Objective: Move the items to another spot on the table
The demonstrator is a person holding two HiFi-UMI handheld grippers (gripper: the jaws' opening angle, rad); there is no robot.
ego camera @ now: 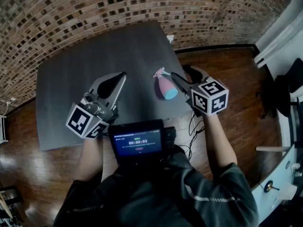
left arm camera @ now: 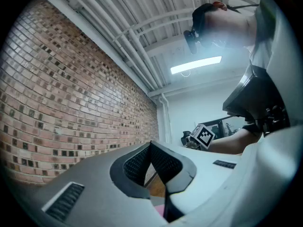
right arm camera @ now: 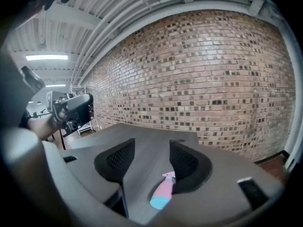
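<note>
A pink spray bottle with a blue base lies on the dark grey table, near its front right corner, nozzle pointing away from me. My right gripper hovers just right of it with jaws apart. In the right gripper view the bottle shows low between the open jaws, close to the right one; neither pad touches it. My left gripper is over the table's front middle, left of the bottle, jaws meeting at the tip with nothing in them. In the left gripper view, the left gripper points up at the wall.
A brick wall runs behind the table. Wooden floor lies to the right, with cables by the table's front right corner. A small screen sits at my chest. White furniture stands at far right.
</note>
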